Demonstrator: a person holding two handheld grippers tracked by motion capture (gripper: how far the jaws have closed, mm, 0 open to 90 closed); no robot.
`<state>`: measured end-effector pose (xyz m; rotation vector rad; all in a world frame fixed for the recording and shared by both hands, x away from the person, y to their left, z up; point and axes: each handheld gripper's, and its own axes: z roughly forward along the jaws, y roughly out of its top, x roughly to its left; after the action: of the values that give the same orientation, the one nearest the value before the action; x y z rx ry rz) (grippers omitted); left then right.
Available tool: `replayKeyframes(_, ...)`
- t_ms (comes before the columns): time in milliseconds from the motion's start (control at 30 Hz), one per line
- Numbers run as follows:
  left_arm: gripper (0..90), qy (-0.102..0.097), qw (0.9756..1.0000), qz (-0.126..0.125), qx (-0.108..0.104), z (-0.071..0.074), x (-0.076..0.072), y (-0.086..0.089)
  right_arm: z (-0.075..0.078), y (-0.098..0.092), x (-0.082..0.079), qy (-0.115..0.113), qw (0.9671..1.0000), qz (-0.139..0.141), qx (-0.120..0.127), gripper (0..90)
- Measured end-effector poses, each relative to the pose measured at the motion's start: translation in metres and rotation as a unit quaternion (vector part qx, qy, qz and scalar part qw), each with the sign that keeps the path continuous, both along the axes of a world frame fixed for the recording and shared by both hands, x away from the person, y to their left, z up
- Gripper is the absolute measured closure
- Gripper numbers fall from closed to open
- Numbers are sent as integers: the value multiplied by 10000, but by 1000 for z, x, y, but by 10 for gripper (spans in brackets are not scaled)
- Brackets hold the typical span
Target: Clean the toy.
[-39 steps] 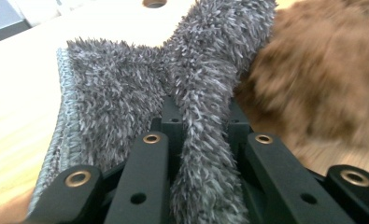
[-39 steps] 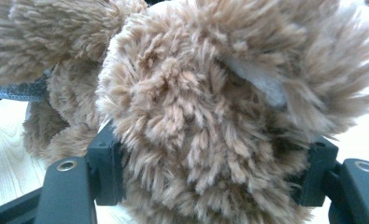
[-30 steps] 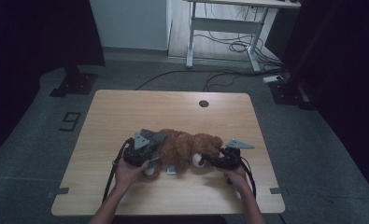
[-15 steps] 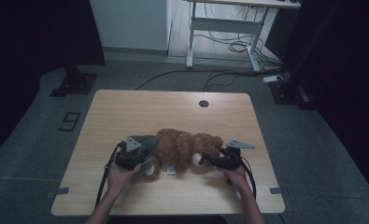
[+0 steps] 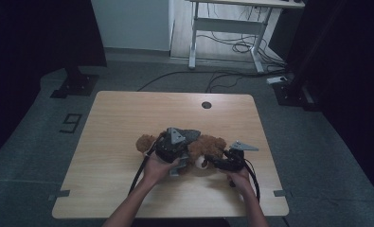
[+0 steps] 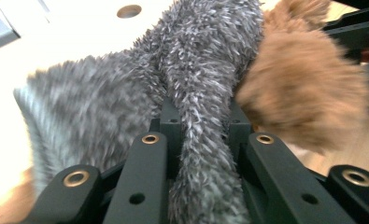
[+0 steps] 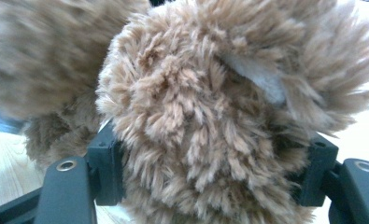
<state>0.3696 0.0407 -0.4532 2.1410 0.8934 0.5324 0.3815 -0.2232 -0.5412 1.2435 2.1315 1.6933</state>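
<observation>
A brown plush bear (image 5: 212, 145) lies on the wooden table (image 5: 128, 113) near its front edge, one paw (image 5: 144, 142) sticking out to the left. My left gripper (image 5: 181, 143) hangs over the bear's body, shut on a strip of grey furry fabric (image 6: 205, 84) that runs up between its jaws; the left gripper (image 6: 203, 122) pinches it tight. My right gripper (image 5: 209, 161) is at the bear's right side. Its jaws stand wide around a thick brown furry part of the bear (image 7: 205, 121), and the right gripper (image 7: 209, 175) presses on it from both sides.
A round cable hole (image 5: 206, 104) sits near the table's far edge. Beyond the table stand a white desk frame (image 5: 222, 28) and loose cables (image 5: 232, 78) on the grey floor. A dark stand base (image 5: 75, 85) is at the back left.
My left gripper has moved right and slightly up, from the bear's left side to over its body, with the grey fabric in it. The right gripper has stayed put.
</observation>
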Motion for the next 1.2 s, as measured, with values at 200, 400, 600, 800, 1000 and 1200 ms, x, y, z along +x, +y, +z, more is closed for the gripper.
replayKeyframes(200, 762, -42, 9998, 4, -202, -10, -4, 21, 0, 1, 0, -10, 10000, 8, -16, 292)
replayKeyframes(400, 764, -24, 9993, 250, -287, -11, -10, 53, 1, 1, -1, -13, 10000, -3, -19, 293)
replayKeyframes(600, 763, 126, 9984, 465, -289, -22, -12, 85, 0, 1, 0, -4, 10000, -7, -3, 292)
replayKeyframes(800, 762, 411, 9961, 688, -367, -44, -15, 110, 0, 1, 0, 3, 10000, -9, 22, 292)
replayKeyframes(1000, 762, 524, 9948, 784, -387, -52, -13, 120, 0, 1, -1, 7, 10000, -26, 15, 293)
replayKeyframes(1200, 762, 581, 9927, 942, -471, -49, -14, 130, 0, 1, 0, 0, 10000, -13, 29, 292)
